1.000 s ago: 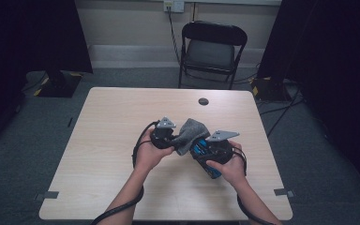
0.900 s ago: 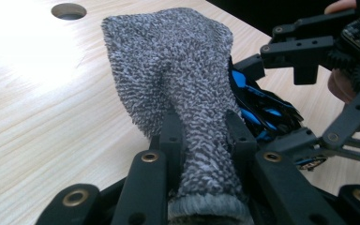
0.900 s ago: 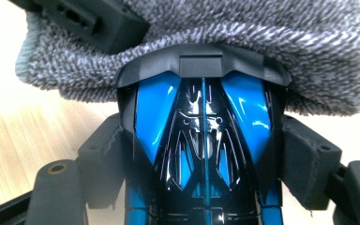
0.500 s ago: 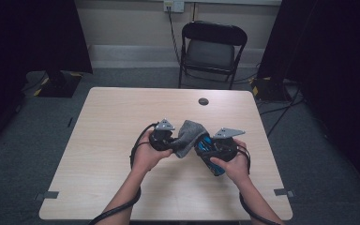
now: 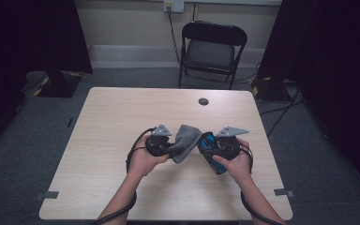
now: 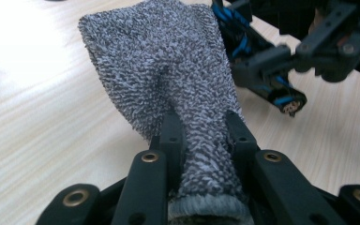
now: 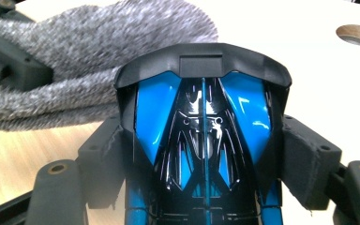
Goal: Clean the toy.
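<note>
A grey terry sock (image 5: pixel 185 139) hangs over the table's middle, pinched at one end by my left gripper (image 5: pixel 169 146). In the left gripper view the black jaws squeeze the sock (image 6: pixel 168 70) from both sides, so the left gripper (image 6: pixel 201 124) is shut on it. My right gripper (image 5: pixel 207 152) grips a glossy blue-and-black toy car (image 5: pixel 209 149) across its body. The car (image 7: pixel 204 122) sits between the padded jaws of the right gripper (image 7: pixel 204 136), nose pointing at the sock (image 7: pixel 75 70). Car and sock nearly touch; I cannot tell whether they meet.
The pale wooden table (image 5: pixel 112 122) has a round cable hole (image 5: pixel 203 101) near its far edge. A black folding chair (image 5: pixel 211 51) stands behind the table. Dark curtains flank the room, and cables lie on the grey floor.
The right hand with the car has edged slightly up and toward the sock. The left hand and the sock have stayed put.
</note>
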A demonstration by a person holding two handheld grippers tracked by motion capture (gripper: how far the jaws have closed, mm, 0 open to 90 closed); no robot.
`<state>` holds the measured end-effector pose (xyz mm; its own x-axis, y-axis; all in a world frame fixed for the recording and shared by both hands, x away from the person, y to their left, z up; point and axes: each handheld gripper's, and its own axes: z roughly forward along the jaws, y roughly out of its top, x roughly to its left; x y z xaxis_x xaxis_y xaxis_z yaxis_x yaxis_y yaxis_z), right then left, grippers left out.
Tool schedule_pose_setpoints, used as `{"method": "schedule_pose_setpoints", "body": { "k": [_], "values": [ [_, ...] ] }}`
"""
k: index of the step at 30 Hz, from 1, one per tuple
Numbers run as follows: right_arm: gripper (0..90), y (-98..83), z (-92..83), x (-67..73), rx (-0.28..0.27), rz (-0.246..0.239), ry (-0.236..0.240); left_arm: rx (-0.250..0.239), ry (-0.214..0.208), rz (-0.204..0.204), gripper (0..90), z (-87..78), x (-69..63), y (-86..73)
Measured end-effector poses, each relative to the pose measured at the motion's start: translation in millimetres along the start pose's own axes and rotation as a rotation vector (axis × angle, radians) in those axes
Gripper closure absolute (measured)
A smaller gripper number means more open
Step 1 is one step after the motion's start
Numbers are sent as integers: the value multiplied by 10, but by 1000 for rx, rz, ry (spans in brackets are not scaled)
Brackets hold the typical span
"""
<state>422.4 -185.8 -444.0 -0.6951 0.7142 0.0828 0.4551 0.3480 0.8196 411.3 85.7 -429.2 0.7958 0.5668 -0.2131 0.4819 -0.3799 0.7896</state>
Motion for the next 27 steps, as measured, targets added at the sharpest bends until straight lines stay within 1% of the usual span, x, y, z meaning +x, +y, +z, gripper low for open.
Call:
{"method": "schedule_pose_setpoints", "body": {
  "k": [2,4,7,9,11,12,14,17,20,23,26,27],
  "values": [
    [254,-10,1,-19,2,7,3,3,1,-4,738,-2,11,-41],
    [254,-19,0,-37,5,10,-6,12,3,-9,739,-9,23,-85],
    [255,-22,-26,-74,-8,22,-7,26,20,-15,738,-45,60,-157],
    [255,-9,-50,-88,-20,25,-10,21,37,-25,738,-73,99,-196],
    [255,3,-64,-96,-24,32,-5,9,69,-48,738,-97,149,-218],
    [255,7,-65,-93,-23,31,-3,1,78,-59,737,-101,159,-221],
    [255,8,-63,-80,-21,32,-2,-14,104,-68,737,-102,177,-207],
    [254,14,-52,-50,-18,24,5,-27,123,-66,736,-75,162,-142],
    [255,28,-45,-16,-19,16,13,-32,127,-60,734,-29,136,-69],
    [254,38,-40,8,-21,12,21,-25,135,-42,733,40,100,9],
    [254,44,-40,24,-22,6,19,-22,122,-34,733,128,39,61],
    [254,46,-40,27,-21,8,20,-18,118,-24,733,157,20,73]
  ]
}}
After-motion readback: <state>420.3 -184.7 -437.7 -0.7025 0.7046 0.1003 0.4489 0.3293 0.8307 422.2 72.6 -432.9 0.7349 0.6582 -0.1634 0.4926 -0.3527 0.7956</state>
